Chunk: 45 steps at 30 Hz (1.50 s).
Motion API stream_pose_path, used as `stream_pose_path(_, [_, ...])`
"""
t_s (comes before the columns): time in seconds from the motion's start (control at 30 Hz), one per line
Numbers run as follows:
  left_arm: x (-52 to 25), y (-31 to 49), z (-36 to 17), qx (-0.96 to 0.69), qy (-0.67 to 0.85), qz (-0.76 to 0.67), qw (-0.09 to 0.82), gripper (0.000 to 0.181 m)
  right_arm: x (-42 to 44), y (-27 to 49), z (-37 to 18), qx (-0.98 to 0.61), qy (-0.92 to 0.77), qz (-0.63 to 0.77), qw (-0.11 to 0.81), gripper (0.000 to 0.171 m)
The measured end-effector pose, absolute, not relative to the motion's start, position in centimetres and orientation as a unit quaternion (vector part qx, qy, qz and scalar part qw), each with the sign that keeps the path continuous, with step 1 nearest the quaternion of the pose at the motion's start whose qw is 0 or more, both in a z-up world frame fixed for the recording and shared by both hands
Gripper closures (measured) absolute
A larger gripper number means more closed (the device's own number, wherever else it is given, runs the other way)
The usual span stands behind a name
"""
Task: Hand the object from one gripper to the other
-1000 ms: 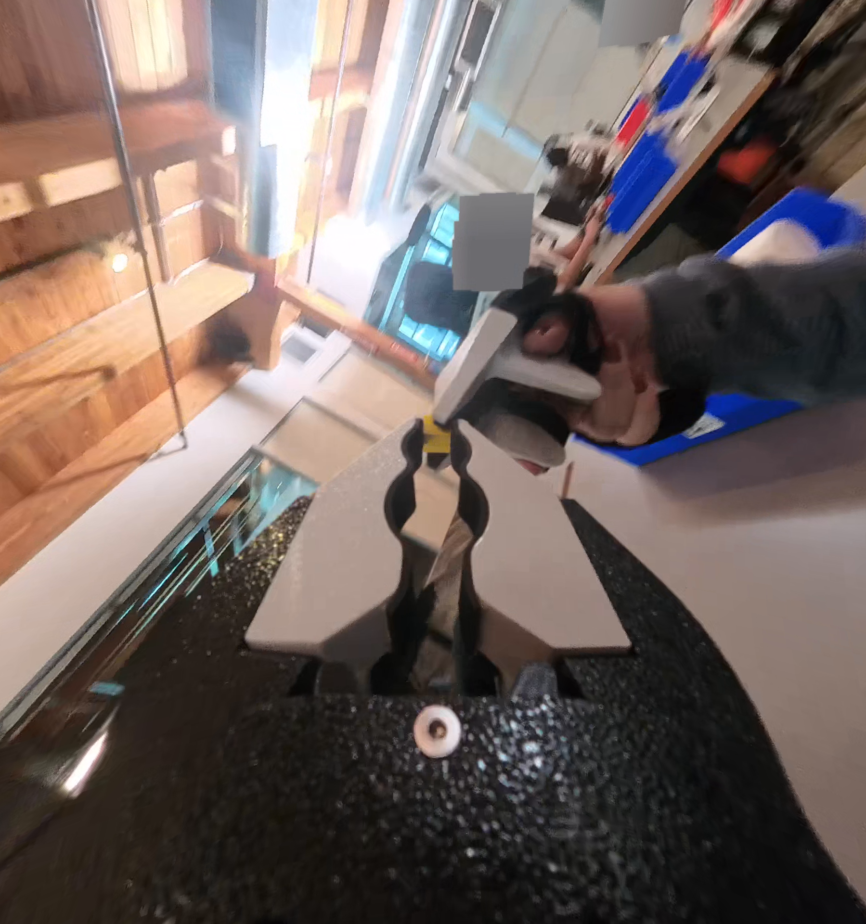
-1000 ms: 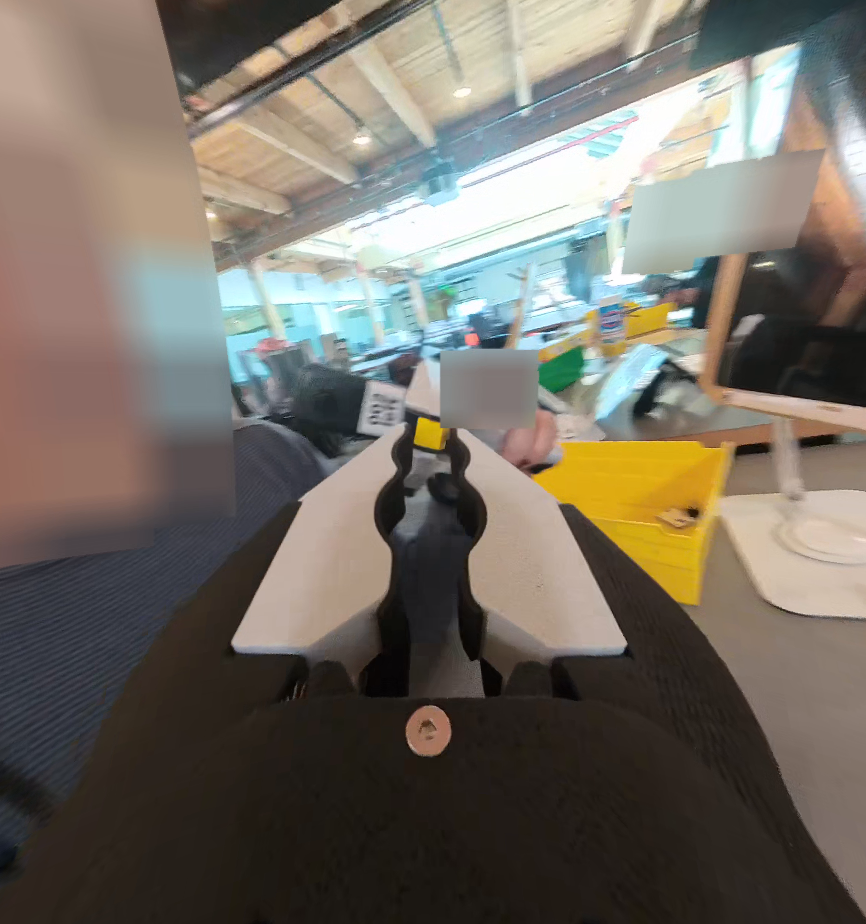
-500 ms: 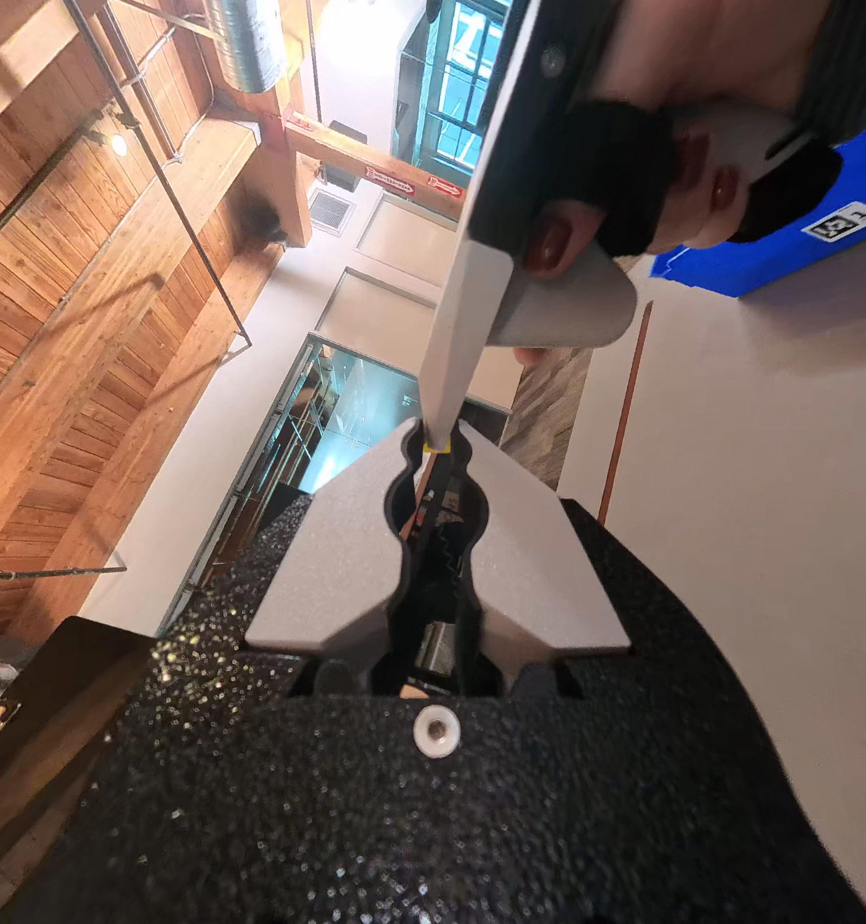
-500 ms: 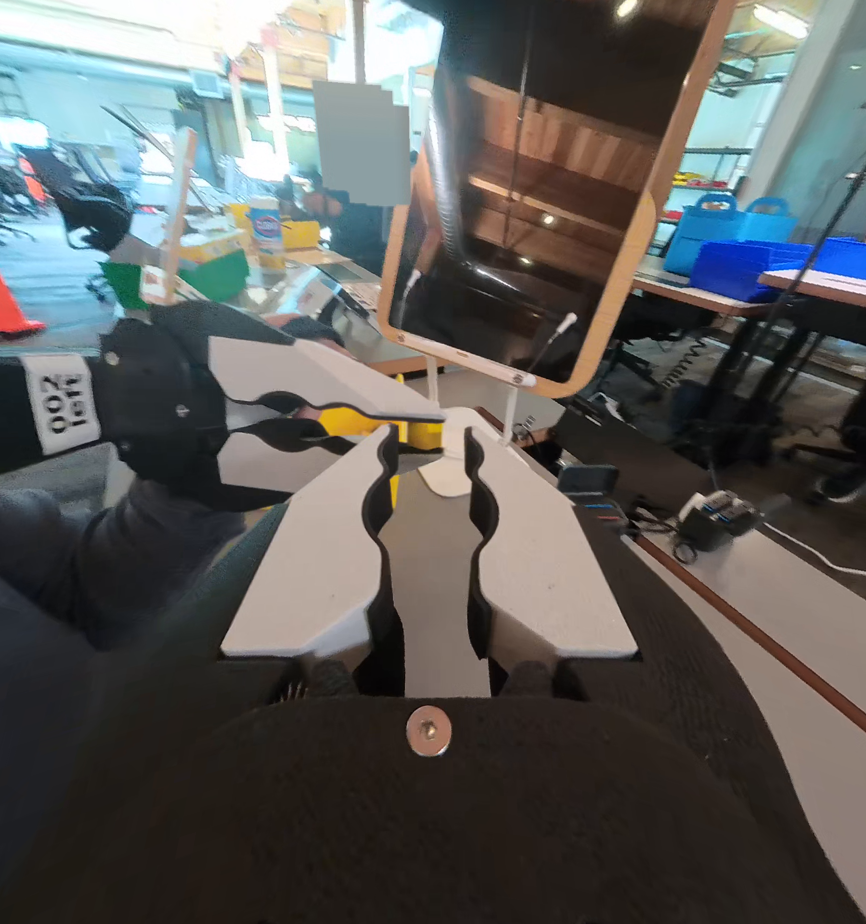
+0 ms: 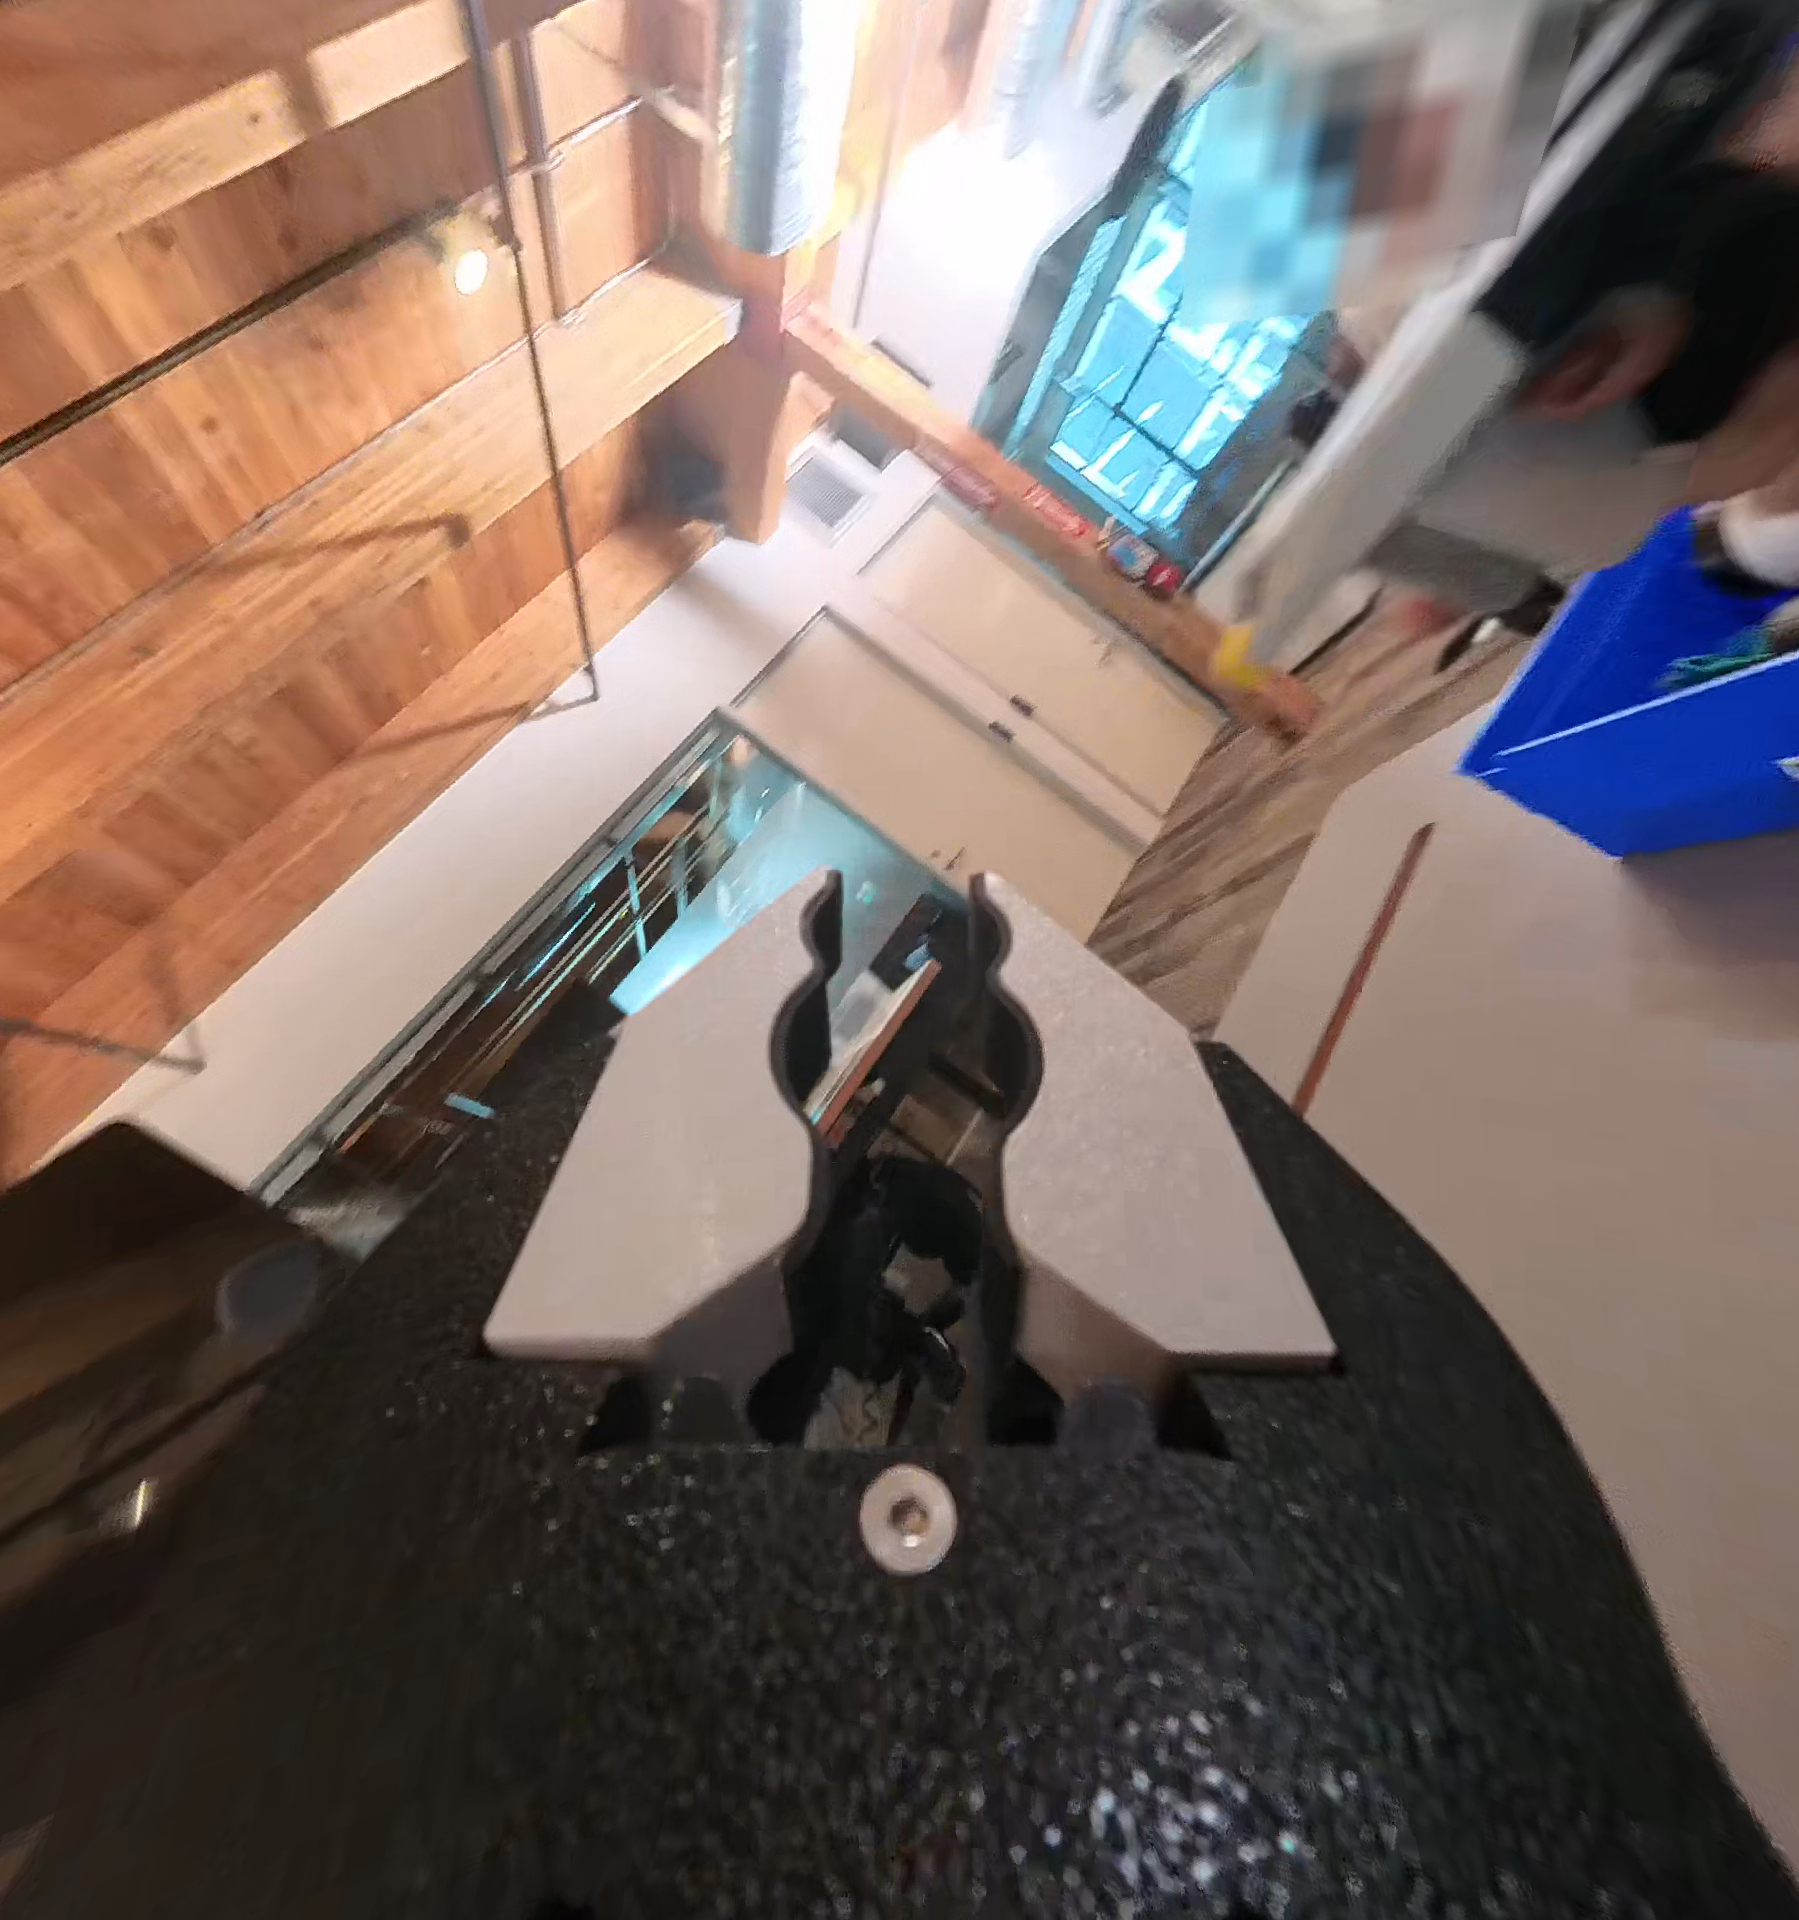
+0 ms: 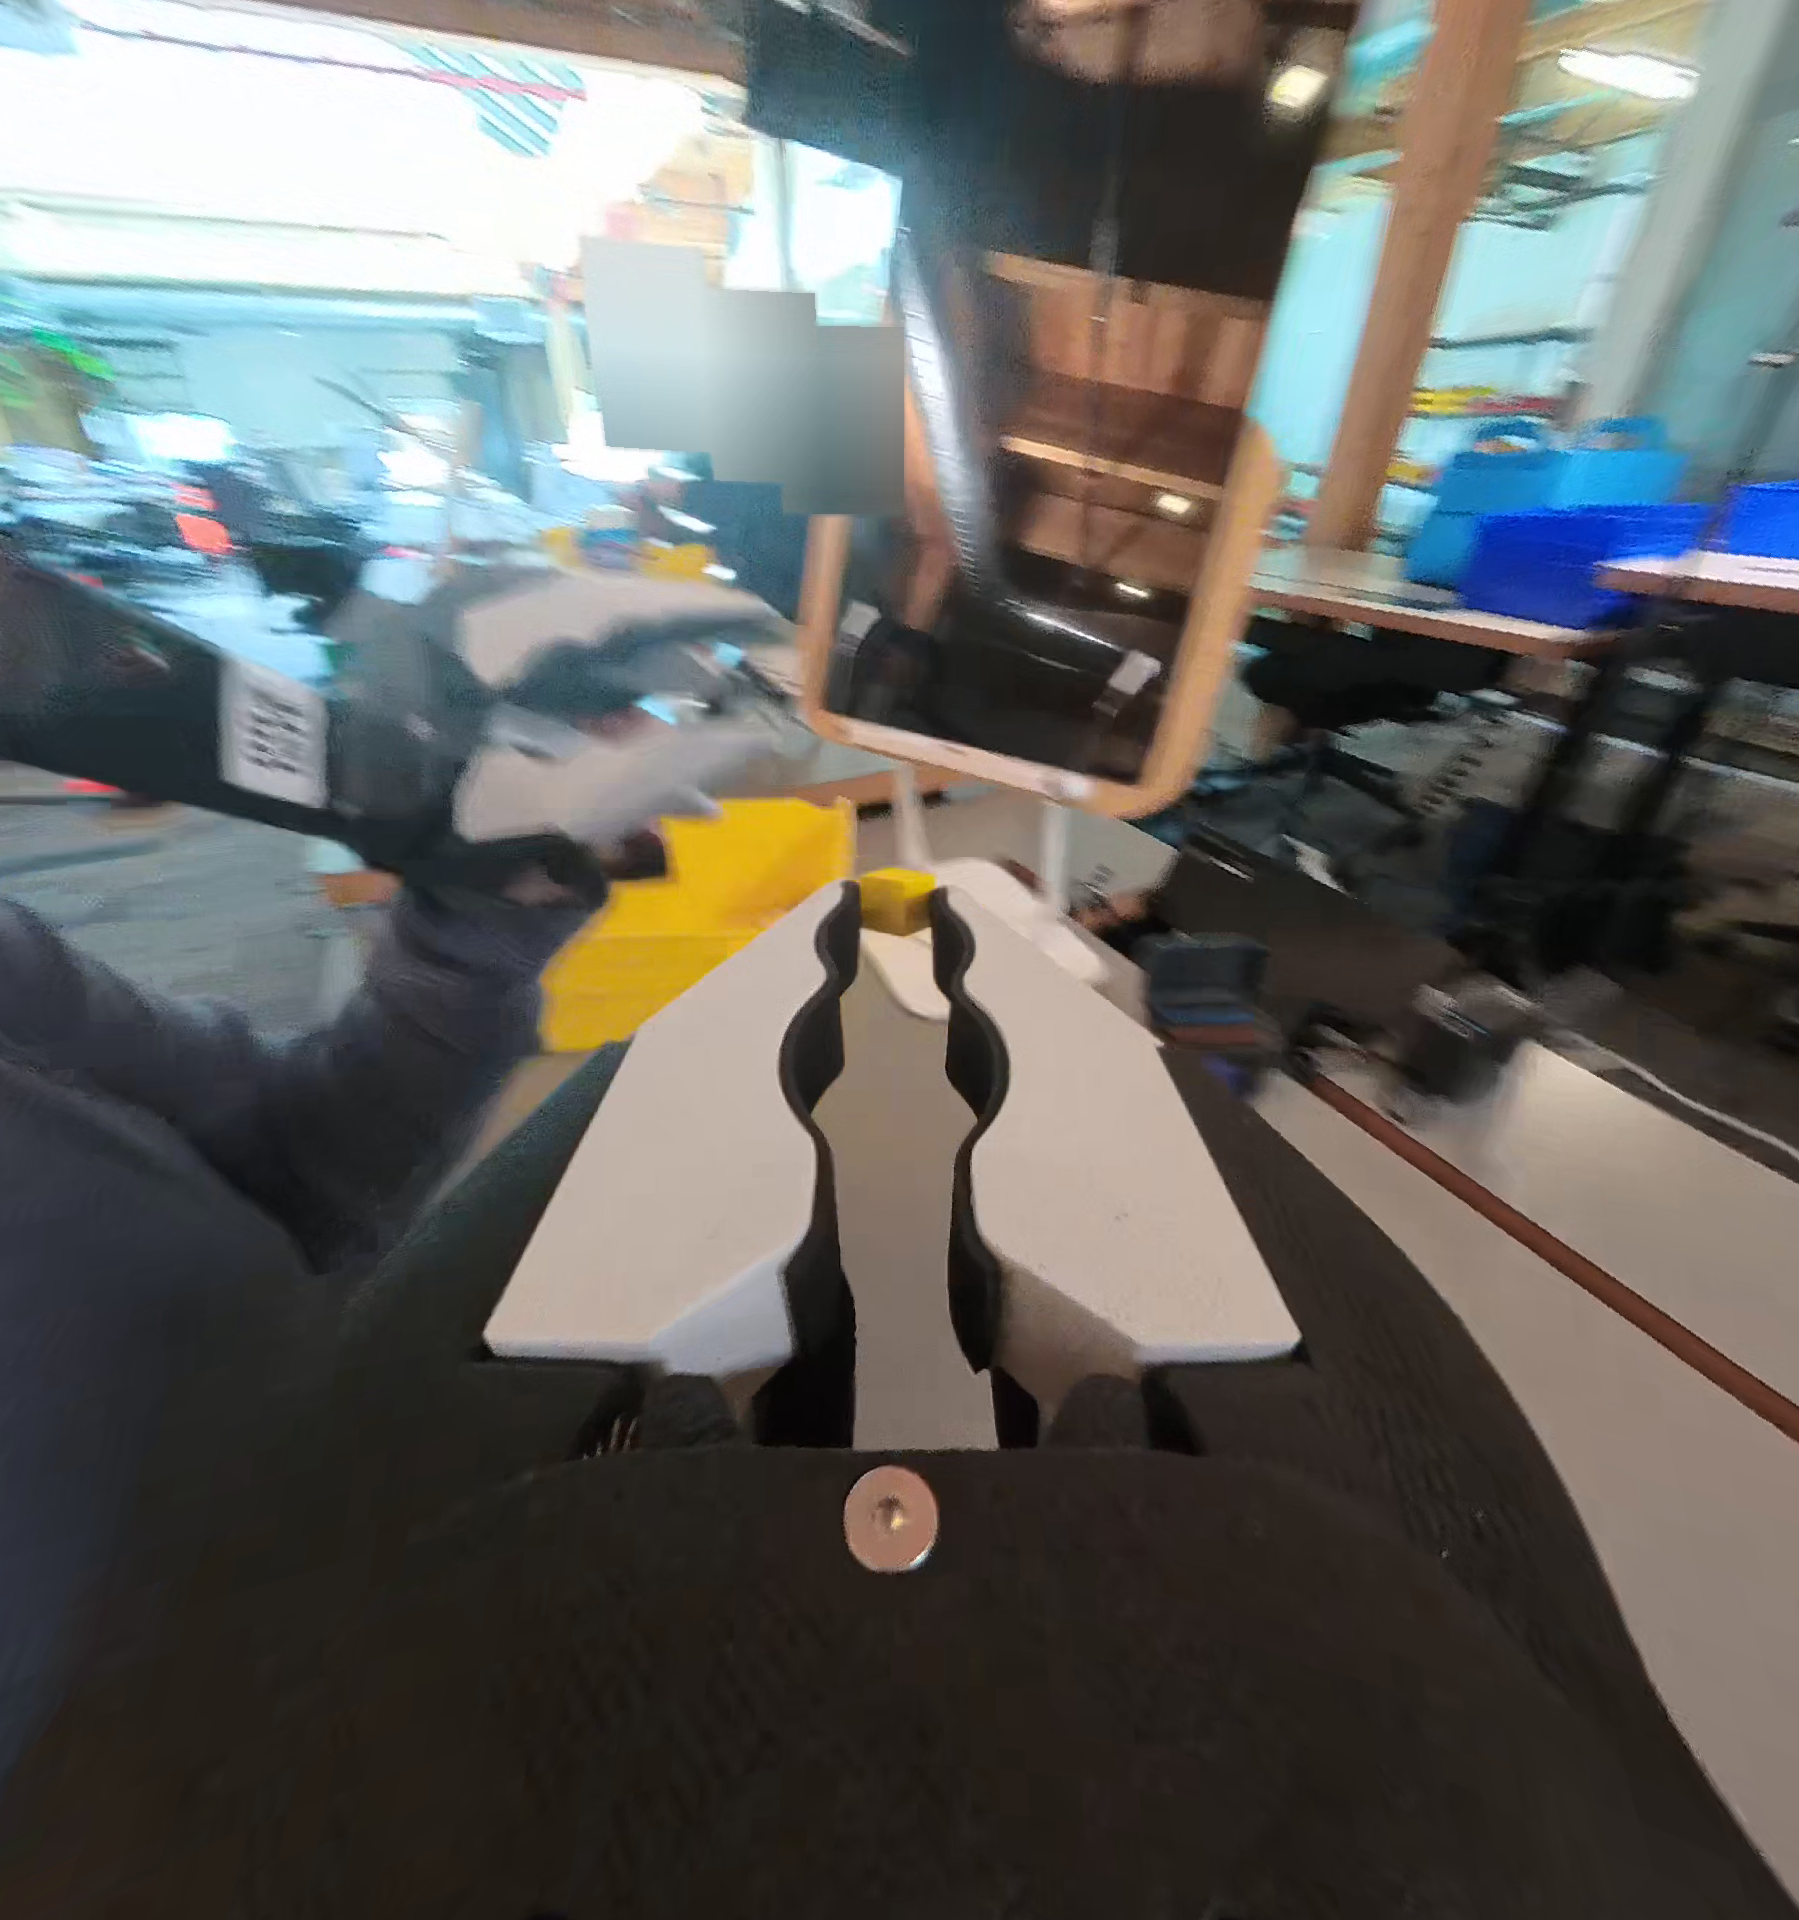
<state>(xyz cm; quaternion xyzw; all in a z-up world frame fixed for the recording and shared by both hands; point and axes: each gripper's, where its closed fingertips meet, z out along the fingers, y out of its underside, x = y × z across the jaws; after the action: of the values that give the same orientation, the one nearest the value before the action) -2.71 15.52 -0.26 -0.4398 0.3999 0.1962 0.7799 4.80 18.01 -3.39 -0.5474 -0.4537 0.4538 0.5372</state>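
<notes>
A small yellow cube (image 6: 895, 900) sits pinched between the tips of my right gripper (image 6: 895, 914), which is shut on it above the grey table. In the left wrist view the cube (image 5: 1238, 657) shows as a blurred yellow spot at the tip of the right gripper (image 5: 1264, 636), far off at the upper right. My left gripper (image 5: 905, 894) is open and empty, tilted up toward the wooden ceiling. It also shows in the right wrist view (image 6: 744, 712), blurred, jaws apart, to the left of the cube and clear of it.
A wood-framed mirror (image 6: 1201, 665) on a white stand stands just behind the cube. A yellow bin (image 6: 708, 914) sits left of it on the grey table (image 6: 1497, 1351). A blue bin (image 5: 1684, 748) is on the table at the right of the left wrist view.
The left gripper held the cube; the right gripper closed on it, the left gripper opened, and the two have drawn apart with the cube in the right.
</notes>
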Motion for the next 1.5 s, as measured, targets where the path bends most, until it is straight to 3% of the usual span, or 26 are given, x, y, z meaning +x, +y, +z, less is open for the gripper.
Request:
stream_pose_path(0.03, [-3.5,15.8,0.0,-0.450,0.381,0.196,0.784,0.160,6.7,20.0,-4.3,-0.583,-0.430,0.413,0.552,0.159])
stream_pose_path(0.13, [-5.4,16.4,0.5,-0.476,0.344,0.180,0.789,0.161,15.5,26.6,-8.0,-0.723,-0.288,0.251,0.576,0.159])
stream_pose_path(0.27, [-7.4,16.9,0.7,-0.492,0.313,0.176,0.793,0.167,25.9,29.0,-14.6,-0.853,-0.139,0.101,0.493,0.159])
stream_pose_path(0.47, [-9.1,17.4,0.7,-0.516,0.284,0.149,0.794,0.168,29.3,29.3,-19.5,-0.907,-0.085,0.068,0.406,0.159])
stream_pose_path(0.57, [-9.5,17.5,0.7,-0.522,0.278,0.138,0.795,0.168,29.3,29.7,-19.9,-0.912,-0.086,0.050,0.398,0.141])
stream_pose_path(0.73, [-10.4,18.5,-0.2,-0.556,0.260,0.131,0.778,0.169,28.4,30.1,-17.5,-0.891,-0.101,0.031,0.441,0.137])
stream_pose_path(1.0, [-11.5,20.8,-3.3,-0.650,0.221,0.047,0.726,0.161,19.0,28.5,-3.0,-0.665,-0.193,0.102,0.714,0.149])
stream_pose_path(1.17, [-16.5,17.1,-3.7,-0.690,0.153,0.072,0.704,0.167,14.8,26.7,-1.1,-0.607,-0.247,0.165,0.737,0.151])
stream_pose_path(1.33, [-27.0,13.1,-6.9,-0.803,0.105,0.139,0.569,0.166,14.0,26.8,-1.2,-0.606,-0.253,0.179,0.733,0.151])
stream_pose_path(1.5, [-35.9,12.6,-17.6,-0.900,0.104,0.151,0.396,0.181,12.9,26.4,-1.0,-0.598,-0.265,0.205,0.728,0.151])
